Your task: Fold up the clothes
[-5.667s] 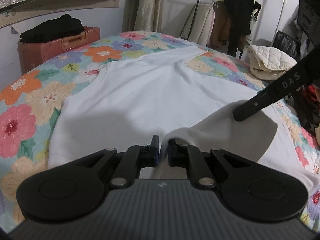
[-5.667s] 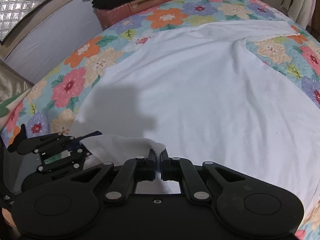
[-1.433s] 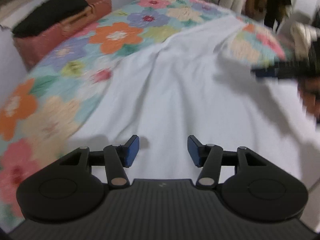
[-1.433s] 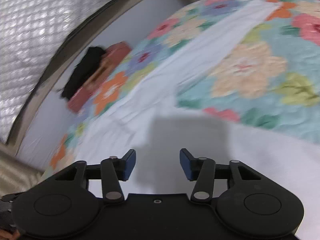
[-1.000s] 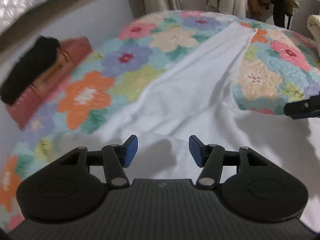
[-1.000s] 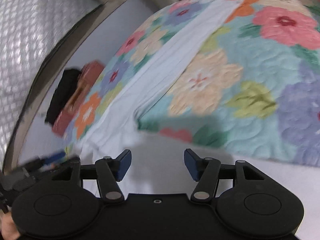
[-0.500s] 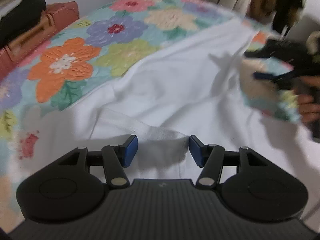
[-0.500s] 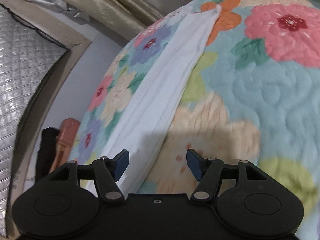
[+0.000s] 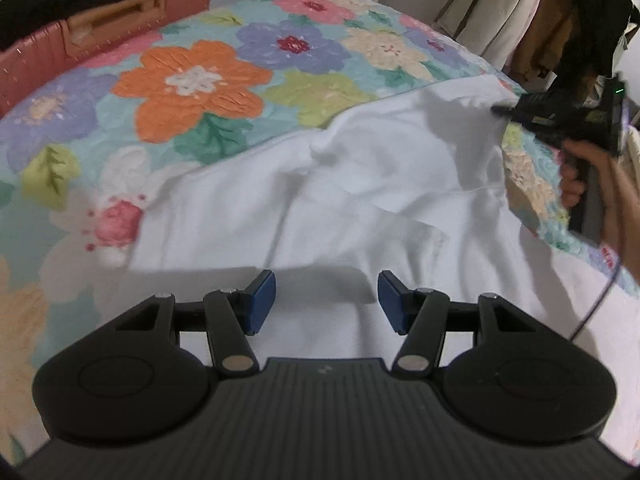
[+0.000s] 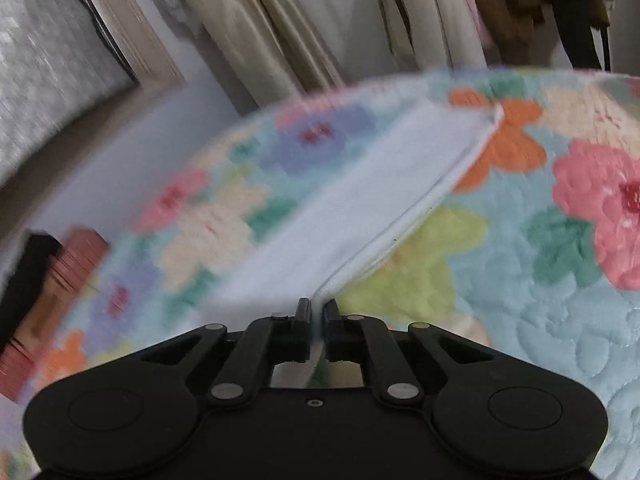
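A: Where's the white shirt [image 9: 360,184] right now?

B: Spread over the floral quilt [image 9: 192,80], body near us, 1 long sleeve [image 10: 360,208] stretched toward the far edge by the curtains [image 10: 248,32].

A: And the 2 grippers?

B: The right gripper [image 10: 316,316] has just been closing, and its jaws now clench the near edge of that sleeve; white cloth runs between them. In the left wrist view its tip sits at the sleeve on the far right, a hand [image 9: 580,176] behind it. The left gripper [image 9: 326,300] is released, jaws apart over the shirt's body, nothing pinched.

A: So which step is this?

B: I'd judge it the sleeve fold: the sleeve is gripped but not yet carried in.

A: What does the next move need?

B: Probably lifting the sleeve and laying it back across the body, keeping the grip firm so the thin edge doesn't slip, with the left gripper steadying the cloth near the shoulder so the body doesn't drag
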### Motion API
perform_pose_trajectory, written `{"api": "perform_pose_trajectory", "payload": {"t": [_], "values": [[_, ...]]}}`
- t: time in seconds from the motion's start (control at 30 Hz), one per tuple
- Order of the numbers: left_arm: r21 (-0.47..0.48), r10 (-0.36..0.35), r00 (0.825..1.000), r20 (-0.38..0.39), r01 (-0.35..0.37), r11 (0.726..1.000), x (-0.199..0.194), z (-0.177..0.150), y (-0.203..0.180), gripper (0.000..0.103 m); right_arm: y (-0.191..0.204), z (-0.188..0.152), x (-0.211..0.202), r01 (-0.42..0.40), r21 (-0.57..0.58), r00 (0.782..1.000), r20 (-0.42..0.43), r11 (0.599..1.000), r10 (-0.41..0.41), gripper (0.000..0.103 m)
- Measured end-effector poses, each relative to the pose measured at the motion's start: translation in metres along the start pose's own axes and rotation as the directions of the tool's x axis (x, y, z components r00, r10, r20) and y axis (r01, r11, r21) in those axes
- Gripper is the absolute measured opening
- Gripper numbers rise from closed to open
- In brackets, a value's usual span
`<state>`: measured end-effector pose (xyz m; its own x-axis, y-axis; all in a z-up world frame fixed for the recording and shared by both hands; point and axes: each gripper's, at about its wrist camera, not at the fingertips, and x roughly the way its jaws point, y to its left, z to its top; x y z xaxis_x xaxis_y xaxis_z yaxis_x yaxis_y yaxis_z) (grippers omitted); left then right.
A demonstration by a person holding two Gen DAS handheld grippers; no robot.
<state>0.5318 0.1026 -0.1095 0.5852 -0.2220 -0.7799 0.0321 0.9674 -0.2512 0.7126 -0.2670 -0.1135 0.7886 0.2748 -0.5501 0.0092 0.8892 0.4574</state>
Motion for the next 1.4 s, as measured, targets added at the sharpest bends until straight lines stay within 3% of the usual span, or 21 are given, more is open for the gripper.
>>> {"api": "perform_pose_trajectory", "payload": {"t": [0.07,0.13,0.23,0.37,0.5,0.6,0.7,0.83,0.9,0.97,1.03,1.07,1.2,1.33,1.4], "values": [[-0.012,0.022,1.000,0.021,-0.022,1.000,-0.006,-0.002,0.006,0.056,0.017,-0.002,-0.017,-0.097,-0.026,0.995,0.033,0.995,0.098,0.008],[-0.091,0.027,0.997,0.076,-0.020,0.996,-0.014,-0.007,0.016,0.056,0.037,-0.007,-0.035,-0.201,-0.065,0.978,0.049,0.977,0.204,0.008],[-0.230,0.059,0.990,0.130,-0.028,0.973,-0.015,-0.015,0.031,0.054,0.081,-0.034,-0.072,-0.339,-0.192,0.937,0.013,0.921,0.348,0.008],[-0.254,0.033,0.983,0.181,0.014,0.967,-0.029,-0.019,0.031,0.054,0.113,-0.093,-0.115,-0.491,-0.295,0.870,-0.115,0.819,0.480,0.008],[-0.192,0.081,0.970,0.229,-0.036,0.981,-0.054,-0.026,0.021,0.056,0.116,-0.149,-0.133,-0.607,-0.355,0.794,-0.289,0.711,0.534,0.008],[-0.110,0.107,0.964,0.243,-0.083,0.990,-0.058,-0.033,0.001,0.056,0.116,-0.175,-0.140,-0.620,-0.426,0.784,-0.357,0.659,0.508,0.008],[-0.084,0.097,0.976,0.196,-0.082,0.993,-0.049,-0.034,-0.012,0.056,0.115,-0.194,-0.145,-0.631,-0.481,0.775,-0.409,0.608,0.481,0.008],[-0.083,0.078,0.983,0.166,-0.065,0.994,-0.048,-0.037,-0.022,0.058,0.112,-0.195,-0.149,-0.691,-0.461,0.721,-0.495,0.557,0.485,0.009],[-0.052,0.096,0.982,0.163,-0.089,0.995,-0.046,-0.038,-0.028,0.060,0.111,-0.197,-0.146,-0.676,-0.462,0.730,-0.523,0.573,0.439,0.013],[-0.030,0.132,0.983,0.131,-0.129,0.991,-0.037,-0.039,-0.032,0.060,0.103,-0.192,-0.145,-0.670,-0.403,0.730,-0.510,0.624,0.454,0.019],[-0.019,0.164,0.983,0.086,-0.163,0.987,-0.023,-0.041,-0.032,0.060,0.090,-0.180,-0.145,-0.664,-0.304,0.730,-0.462,0.684,0.503,0.040],[-0.016,0.177,0.982,0.070,-0.176,0.984,-0.018,-0.043,-0.033,0.060,0.084,-0.175,-0.147,-0.651,-0.266,0.741,-0.426,0.711,0.519,0.054],[0.001,0.202,0.977,0.069,-0.203,0.979,-0.013,-0.048,-0.036,0.060,0.060,-0.150,-0.136,-0.581,-0.069,0.788,-0.298,0.811,0.539,0.056],[0.073,0.218,0.974,0.061,-0.222,0.972,-0.016,-0.044,-0.045,0.059,0.051,-0.133,-0.102,-0.483,0.081,0.824,-0.294,0.872,0.484,0.056],[0.070,0.205,0.977,0.054,-0.209,0.975,-0.017,-0.043,-0.043,0.059,0.053,-0.133,-0.096,-0.432,0.076,0.853,-0.289,0.898,0.435,0.056]]}}
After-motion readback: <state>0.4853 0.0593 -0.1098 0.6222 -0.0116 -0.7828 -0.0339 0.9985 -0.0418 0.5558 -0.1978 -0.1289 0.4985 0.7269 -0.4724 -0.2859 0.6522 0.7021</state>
